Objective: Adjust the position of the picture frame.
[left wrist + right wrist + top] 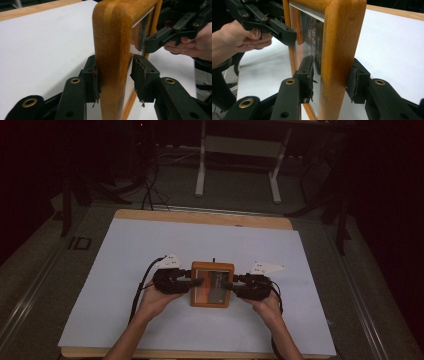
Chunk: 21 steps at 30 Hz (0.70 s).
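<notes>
Wooden frame (212, 284) betw. both tools, left tool (113, 75) loosening.

Two bare forearms, no sleeves, each hand around a black two-jaw gripper. Left gripper (199, 282) and right gripper (226, 284) built alike: chunky matte-black bodies, linked black arms pinned with brass-ringed rivets, small dark screw holes. Jaw pads faced with worn, frayed dark rubber, ridged along the edge. Pale grey three-cornered plate atop each, dotted with small marks. Black cable (141, 288) looping back from each.
</notes>
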Available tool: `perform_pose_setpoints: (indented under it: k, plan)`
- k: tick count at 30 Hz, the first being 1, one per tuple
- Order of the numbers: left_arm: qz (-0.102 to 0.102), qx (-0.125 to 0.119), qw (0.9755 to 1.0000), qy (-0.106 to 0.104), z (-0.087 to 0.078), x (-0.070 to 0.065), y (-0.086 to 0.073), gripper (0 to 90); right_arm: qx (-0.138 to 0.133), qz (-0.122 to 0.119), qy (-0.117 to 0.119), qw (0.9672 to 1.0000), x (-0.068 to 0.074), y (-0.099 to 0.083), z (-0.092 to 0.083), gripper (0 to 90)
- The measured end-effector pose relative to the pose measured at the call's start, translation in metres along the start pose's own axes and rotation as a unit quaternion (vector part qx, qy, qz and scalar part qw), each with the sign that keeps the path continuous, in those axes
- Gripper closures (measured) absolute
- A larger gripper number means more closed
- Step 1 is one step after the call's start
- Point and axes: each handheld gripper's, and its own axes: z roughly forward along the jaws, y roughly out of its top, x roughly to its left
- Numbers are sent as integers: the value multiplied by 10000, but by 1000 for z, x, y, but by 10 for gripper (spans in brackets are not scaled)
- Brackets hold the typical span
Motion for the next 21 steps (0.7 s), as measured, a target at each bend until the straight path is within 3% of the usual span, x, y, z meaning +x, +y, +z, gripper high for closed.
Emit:
perform_pose_setpoints:
  k: [6,10,21]
  plan:
    - [88,-16,9996,278,2,-3,-2,547,-26,-57,-82,9999,1,1,2,612]
    - [11,-46,9988,487,3,0,-5,552,-6,-49,-161,9999,0,0,3,615]
    - [-216,0,9985,506,7,8,-8,582,47,284,-210,9994,-14,3,13,563]
